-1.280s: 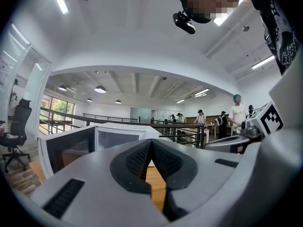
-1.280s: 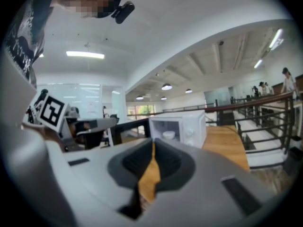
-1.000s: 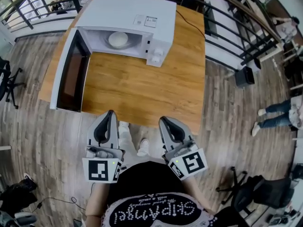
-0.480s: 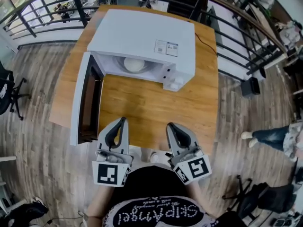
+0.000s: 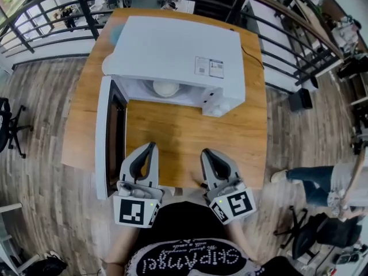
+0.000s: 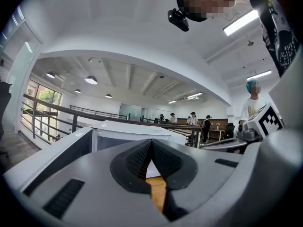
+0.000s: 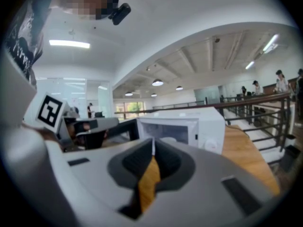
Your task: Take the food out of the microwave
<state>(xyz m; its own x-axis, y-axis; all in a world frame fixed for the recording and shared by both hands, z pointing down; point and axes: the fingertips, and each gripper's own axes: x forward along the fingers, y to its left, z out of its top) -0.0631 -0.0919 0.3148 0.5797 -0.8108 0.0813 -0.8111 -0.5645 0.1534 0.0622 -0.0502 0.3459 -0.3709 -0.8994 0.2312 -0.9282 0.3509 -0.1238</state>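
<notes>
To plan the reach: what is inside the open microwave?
One pale round food item lies inside the microwave. Its roof hides the rear of the cavity.

The head view looks steeply down from above onto a white box-shaped microwave (image 5: 172, 50) standing open on a light wooden desk (image 5: 172, 148). The left gripper view and the right gripper view sit low by the desk's near edge, facing along their own jaws. All three views share the microwave's open front.

Left gripper (image 5: 150, 148) and right gripper (image 5: 209, 154) both closed, empty, side by side.
</notes>
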